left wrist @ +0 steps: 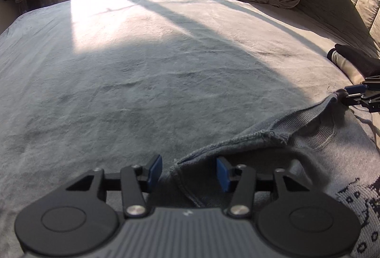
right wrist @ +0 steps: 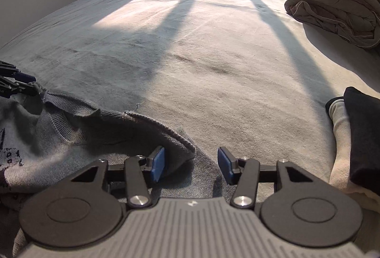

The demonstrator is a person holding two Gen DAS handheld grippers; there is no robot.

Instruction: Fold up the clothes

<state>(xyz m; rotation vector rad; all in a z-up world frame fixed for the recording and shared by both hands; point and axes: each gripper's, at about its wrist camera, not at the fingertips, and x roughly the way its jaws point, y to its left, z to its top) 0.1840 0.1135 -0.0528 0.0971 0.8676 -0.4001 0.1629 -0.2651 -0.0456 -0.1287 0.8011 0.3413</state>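
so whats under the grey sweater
The grey sweater lies on the bed's grey blanket, which shows all around it. Anything beneath the sweater itself is covered and cannot be seen.

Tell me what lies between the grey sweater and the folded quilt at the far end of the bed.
Only bare bedsheet, streaked with sunlight and shadow, separates the grey sweater from the folded quilt; both wrist views show this.

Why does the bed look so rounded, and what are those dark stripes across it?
Left wrist view: the fisheye lens bulges the bed; window sunlight leaves a bright patch crossed by a long shadow. Right wrist view: the same curving, two dark shadow bands across the sunlit sheet, and the grey sweater sits in shade.
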